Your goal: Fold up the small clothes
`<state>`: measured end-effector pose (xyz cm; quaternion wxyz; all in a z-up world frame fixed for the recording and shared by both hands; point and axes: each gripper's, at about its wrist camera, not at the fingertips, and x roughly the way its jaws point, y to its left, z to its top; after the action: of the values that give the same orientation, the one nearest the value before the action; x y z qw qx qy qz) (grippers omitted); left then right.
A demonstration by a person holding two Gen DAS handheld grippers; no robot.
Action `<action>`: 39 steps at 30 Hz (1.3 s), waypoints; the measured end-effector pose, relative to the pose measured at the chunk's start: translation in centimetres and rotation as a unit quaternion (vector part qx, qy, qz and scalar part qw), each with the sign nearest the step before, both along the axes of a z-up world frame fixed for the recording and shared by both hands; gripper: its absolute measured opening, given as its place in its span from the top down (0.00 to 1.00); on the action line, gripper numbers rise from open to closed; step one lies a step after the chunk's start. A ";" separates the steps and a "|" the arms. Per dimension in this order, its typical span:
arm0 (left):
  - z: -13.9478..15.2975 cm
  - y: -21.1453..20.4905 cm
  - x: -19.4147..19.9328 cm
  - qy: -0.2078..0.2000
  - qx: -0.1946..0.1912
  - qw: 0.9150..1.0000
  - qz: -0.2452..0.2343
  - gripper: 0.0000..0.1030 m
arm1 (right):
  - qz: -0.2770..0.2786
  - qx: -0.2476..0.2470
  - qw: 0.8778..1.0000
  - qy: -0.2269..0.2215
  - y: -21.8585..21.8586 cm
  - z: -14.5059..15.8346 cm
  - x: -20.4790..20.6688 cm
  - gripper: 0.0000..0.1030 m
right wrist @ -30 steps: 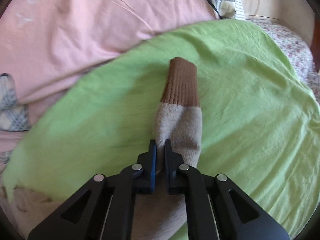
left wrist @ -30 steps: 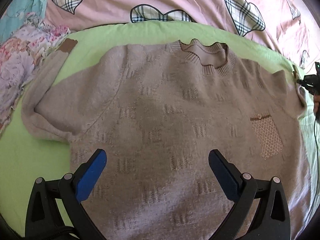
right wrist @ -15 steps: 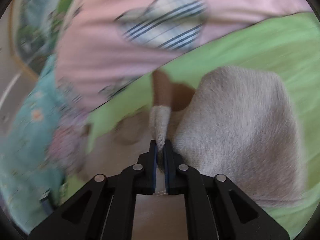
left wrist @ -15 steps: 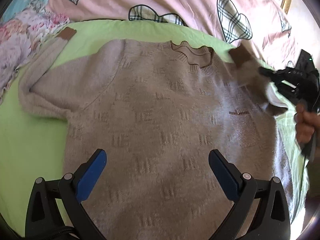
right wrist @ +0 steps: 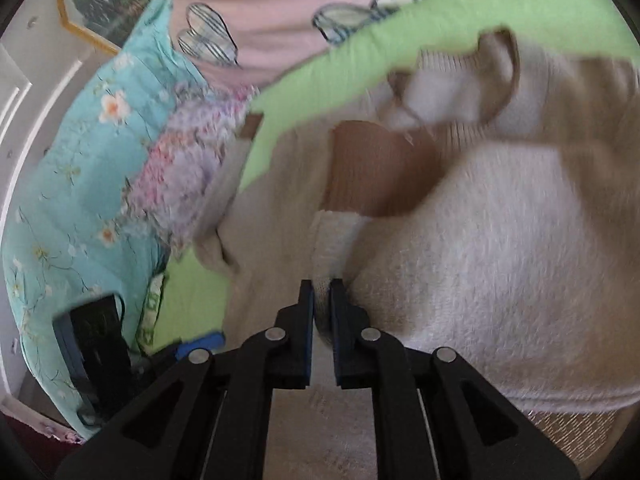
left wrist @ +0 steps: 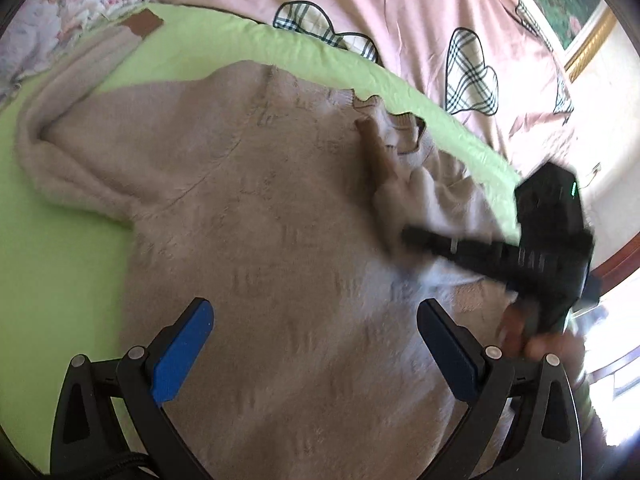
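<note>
Sleeve (right wrist: 332, 240) now across sweater (left wrist: 248, 216) chest on the green sheet (left wrist: 52, 248), carried in from the side by right gripper (right wrist: 321, 308), jaws pinching it (cuff near collar). Left gripper (left wrist: 312, 340) jaws spread, hovering over hem. First fold nearly laid.

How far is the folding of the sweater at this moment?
Done: the sweater lies flat on the green sheet. In hand: the right gripper pinches one sleeve over the body. Left: the other sleeve lies spread; the left gripper is open.
</note>
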<state>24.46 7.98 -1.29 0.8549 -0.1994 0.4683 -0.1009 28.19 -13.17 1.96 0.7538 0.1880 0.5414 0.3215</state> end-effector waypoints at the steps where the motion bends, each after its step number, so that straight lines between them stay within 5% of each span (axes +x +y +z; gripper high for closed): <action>1: 0.0 0.1 0.7 0.000 -0.012 1.000 -0.004 0.01 | -0.001 0.001 1.000 0.009 -0.3 -0.3 -0.1 0.82; 5: -0.1 -1.0 4.9 0.001 -0.062 0.997 -0.035 0.01 | -0.021 0.006 1.000 0.005 -3.1 0.0 -1.4 0.80; 11: -1.6 -4.1 13.4 0.026 -0.080 0.995 -0.060 0.10 | -0.082 -0.021 0.996 -0.020 -7.7 1.3 -3.0 0.65; 12: -2.0 -4.7 14.8 0.026 -0.073 0.995 -0.065 0.33 | -0.090 -0.024 0.996 -0.019 -8.2 1.4 -3.3 0.65; 13: -2.3 -5.1 15.5 0.026 -0.063 0.995 -0.067 0.82 | -0.097 -0.028 0.995 -0.019 -8.6 1.5 -3.5 0.65; 14: -2.6 -5.4 16.1 0.029 -0.052 0.996 -0.070 0.97 | -0.100 -0.031 0.994 -0.021 -8.9 1.6 -3.7 0.65; 17: -1.9 -5.0 14.7 -0.004 -0.039 0.998 -0.057 0.94 | -0.111 -0.031 0.993 -0.028 -9.6 2.2 -4.2 0.65; 23: -0.1 -0.5 5.9 -0.070 -0.010 0.998 -0.005 0.91 | -0.148 -0.024 0.988 -0.048 -12.2 3.4 -4.5 0.65; 28: -2.8 1.5 4.7 -0.016 -0.038 0.999 -0.012 0.54 | -0.158 -0.036 0.985 -0.052 -13.2 3.5 -4.3 0.65; 29: -3.1 1.7 5.1 -0.010 -0.052 0.999 -0.013 0.54 | -0.159 -0.038 0.985 -0.054 -13.5 3.6 -4.4 0.65; 32: -2.9 1.7 5.9 -0.018 -0.051 0.998 -0.010 0.66 | -0.168 -0.050 0.982 -0.063 -14.0 4.0 -4.7 0.65; 33: -2.3 1.5 6.0 -0.031 -0.039 0.999 -0.011 0.97 | -0.173 -0.056 0.981 -0.065 -14.2 4.0 -4.8 0.65; 36: 0.9 1.8 4.4 -0.115 -0.036 0.993 0.006 0.92 | -0.199 -0.079 0.975 -0.062 -15.7 4.0 -4.6 0.65; 39: 0.4 2.6 3.8 -0.115 -0.030 0.993 0.017 0.91 | -0.216 -0.107 0.968 -0.074 -17.1 4.2 -4.3 0.65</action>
<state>28.29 10.53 -0.88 0.8982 -0.2199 0.3604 -0.1227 23.87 -30.22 6.13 0.8590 0.1940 0.4621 0.1043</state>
